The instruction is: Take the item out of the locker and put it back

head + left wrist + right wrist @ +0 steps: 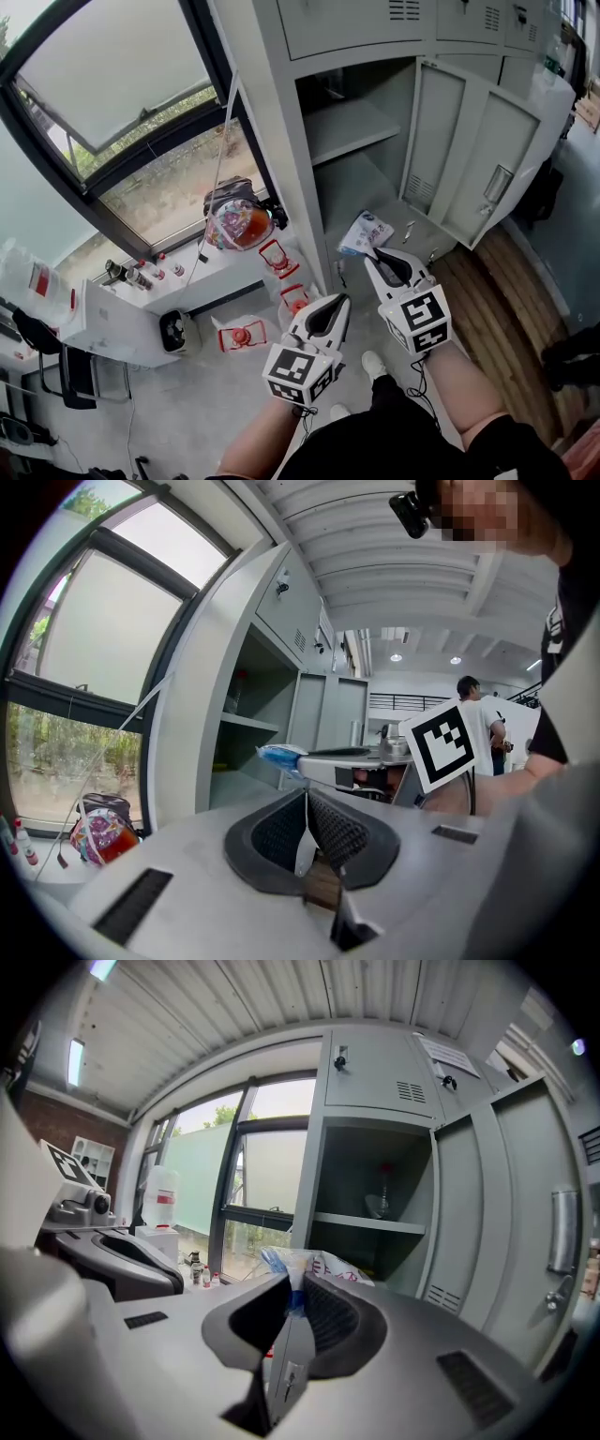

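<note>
A blue-and-white plastic packet (365, 232) hangs in front of the open grey locker (360, 178), just outside its lower compartment. My right gripper (382, 259) is shut on the packet's near edge. In the right gripper view the packet (314, 1264) sticks out past the pads (323, 1309), with the locker shelf (367, 1222) beyond. My left gripper (339, 303) is lower and to the left, shut with nothing in it. In the left gripper view its jaws (307, 808) meet, and the packet (281, 756) shows in the right gripper ahead.
The locker door (469, 159) swings open to the right over a wooden floor strip (487, 309). At the left, under a big window (112, 84), are a colourful bag (239, 223), red-and-white stands (278, 258), small bottles (141, 274) and a white cabinet (112, 323). My legs are below.
</note>
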Demonstrator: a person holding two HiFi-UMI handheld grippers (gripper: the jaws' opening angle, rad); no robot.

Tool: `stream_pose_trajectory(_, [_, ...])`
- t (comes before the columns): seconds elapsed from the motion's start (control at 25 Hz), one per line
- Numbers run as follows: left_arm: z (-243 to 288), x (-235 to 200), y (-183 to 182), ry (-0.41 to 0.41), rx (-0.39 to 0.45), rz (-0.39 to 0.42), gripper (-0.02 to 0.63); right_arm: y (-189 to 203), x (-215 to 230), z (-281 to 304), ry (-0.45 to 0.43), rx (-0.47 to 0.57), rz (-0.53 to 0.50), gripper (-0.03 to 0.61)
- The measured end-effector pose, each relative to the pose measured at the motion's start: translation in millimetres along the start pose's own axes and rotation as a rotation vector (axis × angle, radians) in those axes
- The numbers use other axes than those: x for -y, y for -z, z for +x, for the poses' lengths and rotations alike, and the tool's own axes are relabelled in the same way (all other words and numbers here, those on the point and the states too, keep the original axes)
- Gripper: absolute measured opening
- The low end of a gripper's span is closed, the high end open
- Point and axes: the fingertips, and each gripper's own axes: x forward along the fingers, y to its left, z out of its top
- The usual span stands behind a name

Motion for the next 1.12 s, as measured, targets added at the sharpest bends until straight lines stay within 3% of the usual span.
stream_pose_trajectory(0.6, [92,-28,-8,-0.043,-0.009,0.016,0.02,9,84,87,-0.052,-0.025,-0.021,0.1])
stream_pose_trajectory(1.12, [148,-60,2,-0.139,-0.028,0.029,0.02,46,118,165,-0.126,-0.108,-0.03,0.1])
